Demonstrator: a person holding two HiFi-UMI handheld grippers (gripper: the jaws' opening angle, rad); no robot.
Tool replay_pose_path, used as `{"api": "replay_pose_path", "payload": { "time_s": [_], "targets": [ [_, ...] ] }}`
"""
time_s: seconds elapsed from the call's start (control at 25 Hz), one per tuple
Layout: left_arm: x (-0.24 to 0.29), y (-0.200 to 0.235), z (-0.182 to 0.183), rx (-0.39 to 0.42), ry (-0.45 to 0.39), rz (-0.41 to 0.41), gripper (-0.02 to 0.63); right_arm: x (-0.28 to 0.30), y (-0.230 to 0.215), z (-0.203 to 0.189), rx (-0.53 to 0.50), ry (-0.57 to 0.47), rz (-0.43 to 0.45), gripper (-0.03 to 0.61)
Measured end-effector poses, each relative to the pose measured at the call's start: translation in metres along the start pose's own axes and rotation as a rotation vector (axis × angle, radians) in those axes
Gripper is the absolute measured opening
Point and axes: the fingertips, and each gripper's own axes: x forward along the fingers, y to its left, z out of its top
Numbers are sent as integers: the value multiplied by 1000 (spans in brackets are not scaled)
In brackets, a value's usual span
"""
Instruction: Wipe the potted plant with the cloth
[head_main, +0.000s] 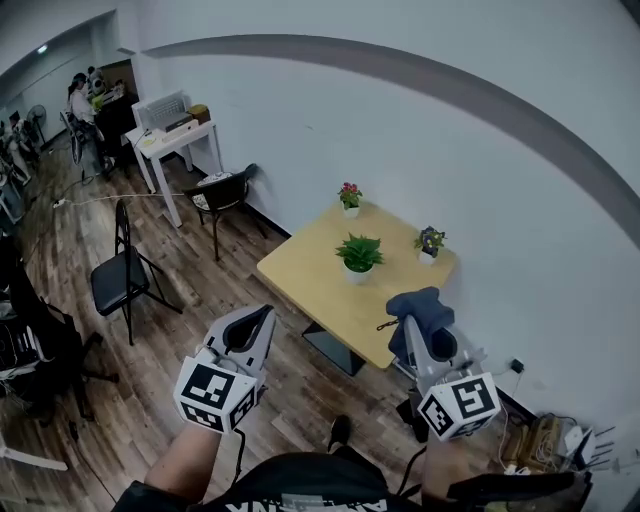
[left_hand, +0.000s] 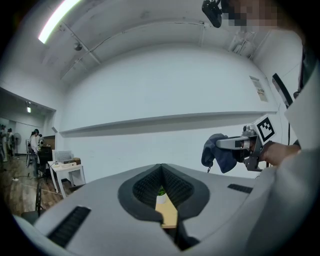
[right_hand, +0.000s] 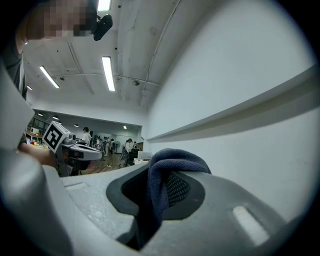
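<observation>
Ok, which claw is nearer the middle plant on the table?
Right. The right claw, shut on the cloth, is over the near edge of the table, just short of the middle plant; the left claw is over the floor, farther off.

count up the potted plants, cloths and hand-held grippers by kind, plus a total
potted plants: 3 (pink-flowered plant, green plant, small plant by the right edge)
cloth: 1
hand-held grippers: 2 (left hand-held gripper, right hand-held gripper)
total: 6
</observation>
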Motion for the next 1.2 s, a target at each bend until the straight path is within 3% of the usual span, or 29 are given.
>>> {"api": "replay_pose_path", "payload": {
  "time_s": [0.28,0.72,0.92,1.2],
  "targets": [
    [83,-2,4,9,62,11,2,46,-73,-3,2,10,26,51],
    [178,-14,-6,10,115,20,2,70,-163,-15,2,29,62,51],
    [210,-2,-8,-5,133,57,2,87,-185,-22,23,26,80,51],
    [245,9,-15,81,153,-9,2,113,-190,-28,37,36,44,51]
  ]
}}
